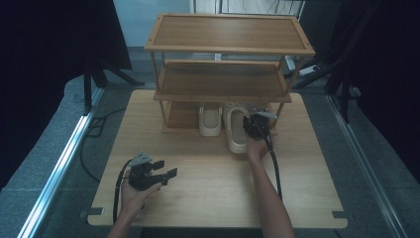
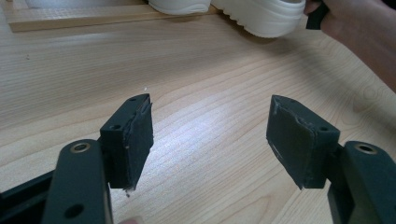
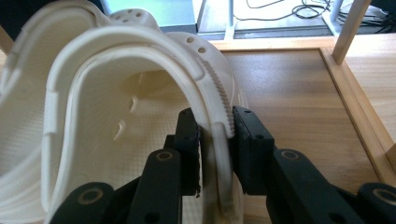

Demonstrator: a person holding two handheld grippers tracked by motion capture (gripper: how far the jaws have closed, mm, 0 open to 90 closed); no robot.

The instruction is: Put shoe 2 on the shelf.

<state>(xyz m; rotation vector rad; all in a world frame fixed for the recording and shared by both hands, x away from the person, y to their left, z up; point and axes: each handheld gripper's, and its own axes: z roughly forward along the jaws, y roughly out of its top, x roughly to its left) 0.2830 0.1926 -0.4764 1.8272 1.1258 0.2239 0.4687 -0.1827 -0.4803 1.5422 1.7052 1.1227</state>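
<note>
cream clog wall clamped in right gripper jaws; left gripper jaws apart.

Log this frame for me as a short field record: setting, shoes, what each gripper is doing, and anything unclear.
setting: wooden table with a three-tier wooden rack at its far side
shoes: two cream clogs; left clog on the bottom tier, right clog sticking out onto the table
right gripper: shut on the right clog's side wall, one of its fingers inside the shoe
left gripper: open, holding nothing, low over bare table
unclear: whether the right clog is lifted
</note>
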